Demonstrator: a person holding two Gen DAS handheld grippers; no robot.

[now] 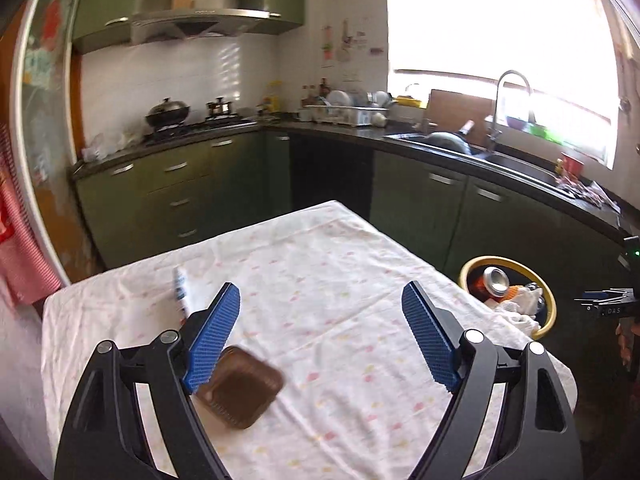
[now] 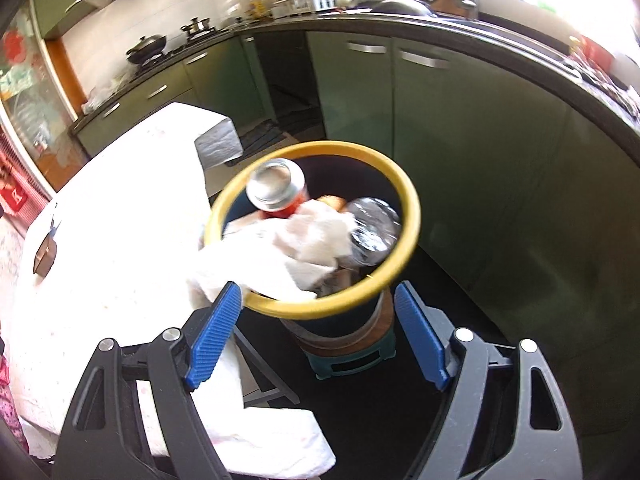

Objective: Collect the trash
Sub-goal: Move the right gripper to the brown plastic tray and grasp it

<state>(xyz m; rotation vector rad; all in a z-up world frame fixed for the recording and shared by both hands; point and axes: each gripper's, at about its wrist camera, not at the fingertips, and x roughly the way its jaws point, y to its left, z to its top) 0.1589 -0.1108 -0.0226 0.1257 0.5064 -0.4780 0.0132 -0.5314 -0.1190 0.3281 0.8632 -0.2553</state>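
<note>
A brown plastic tray [image 1: 240, 388] lies on the cloth-covered table [image 1: 340, 280], just below the left finger of my left gripper [image 1: 321, 288]. That gripper is open with nothing between its pads. A white and blue tube [image 1: 182, 288] lies beyond its left finger. The yellow-rimmed bin [image 2: 408, 208] stands beside the table and holds a red can [image 2: 276, 188], crumpled white paper [image 2: 304, 248] and a clear bottle [image 2: 372, 228]. My right gripper [image 2: 318, 288] hovers open and empty over the bin's near rim. The tray [image 2: 44, 256] shows far left in the right wrist view.
The bin rests on a teal stool [image 2: 352, 356] on the dark floor. Green cabinets [image 1: 180, 184] and a black counter with a sink [image 1: 500, 156] and a stove with a wok [image 1: 168, 114] run behind the table. A glass door [image 1: 36, 120] is at the left.
</note>
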